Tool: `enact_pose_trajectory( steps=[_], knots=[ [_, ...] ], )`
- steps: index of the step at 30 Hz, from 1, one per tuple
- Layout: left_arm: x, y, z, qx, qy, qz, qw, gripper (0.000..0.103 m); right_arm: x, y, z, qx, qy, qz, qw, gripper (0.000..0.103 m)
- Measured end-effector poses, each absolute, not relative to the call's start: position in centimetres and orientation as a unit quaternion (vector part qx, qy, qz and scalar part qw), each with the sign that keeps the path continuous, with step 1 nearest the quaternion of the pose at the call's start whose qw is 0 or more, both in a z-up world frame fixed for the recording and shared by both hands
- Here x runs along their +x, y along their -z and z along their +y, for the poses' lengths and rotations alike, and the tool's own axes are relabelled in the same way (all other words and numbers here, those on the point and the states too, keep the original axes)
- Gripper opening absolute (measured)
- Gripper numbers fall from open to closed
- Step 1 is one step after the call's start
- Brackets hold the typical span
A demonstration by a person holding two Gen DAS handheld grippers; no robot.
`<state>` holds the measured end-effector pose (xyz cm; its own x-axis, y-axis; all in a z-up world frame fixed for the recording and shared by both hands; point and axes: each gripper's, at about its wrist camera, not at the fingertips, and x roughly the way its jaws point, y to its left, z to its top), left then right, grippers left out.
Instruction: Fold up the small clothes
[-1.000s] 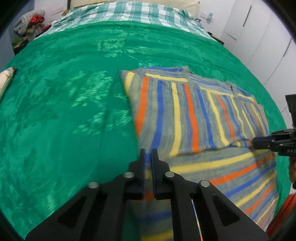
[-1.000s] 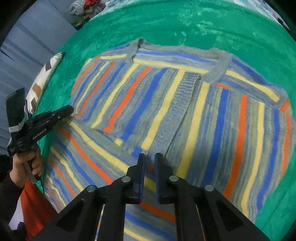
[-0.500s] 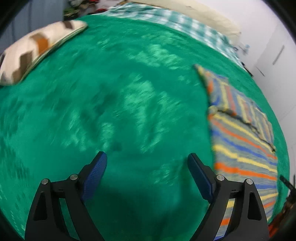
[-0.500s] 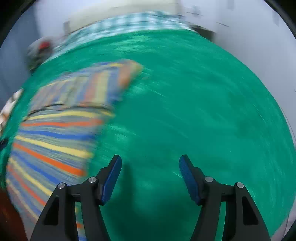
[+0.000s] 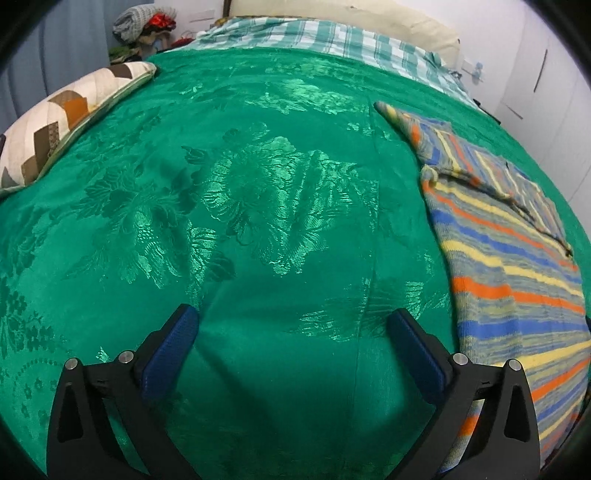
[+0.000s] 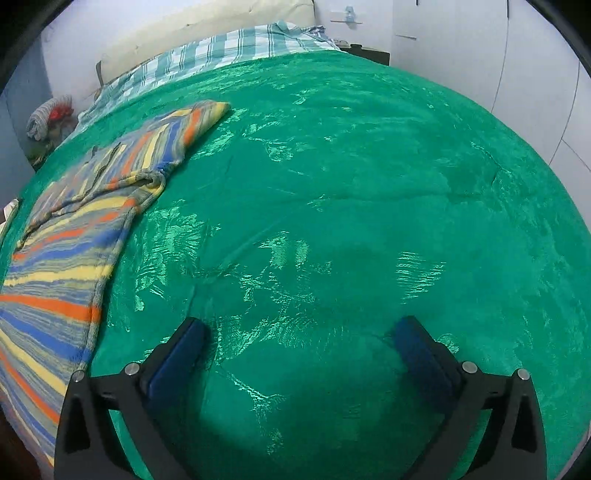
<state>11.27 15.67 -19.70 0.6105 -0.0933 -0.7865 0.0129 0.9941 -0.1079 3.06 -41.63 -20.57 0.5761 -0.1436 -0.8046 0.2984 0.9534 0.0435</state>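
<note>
A striped knit sweater, grey with orange, blue and yellow bands, lies folded on the green bedspread. It fills the right side of the left wrist view and the left side of the right wrist view. My left gripper hovers over bare bedspread to the left of the sweater; its jaws are opening wide with nothing between them. My right gripper hovers over bare bedspread to the right of the sweater, jaws also opening wide and empty.
A chevron-patterned pillow lies at the bed's left edge. A checked sheet and a cream headboard are at the far end. A pile of clothes sits beyond the bed. White cupboard doors stand to the right.
Both grippers let go of the sweater's lower part and opened wide. The left swung off to the left, the right off to the right, onto bare bedspread.
</note>
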Motion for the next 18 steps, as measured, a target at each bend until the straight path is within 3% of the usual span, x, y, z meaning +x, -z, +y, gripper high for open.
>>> enact_pose_trajectory(
  steps=[18],
  knots=[
    [11.21,19.83,15.06,-0.025,0.021,0.445,0.895,0.103,2.69,20.73,-41.16,0.077,0.133,0.438,0.886,0.103]
  ],
)
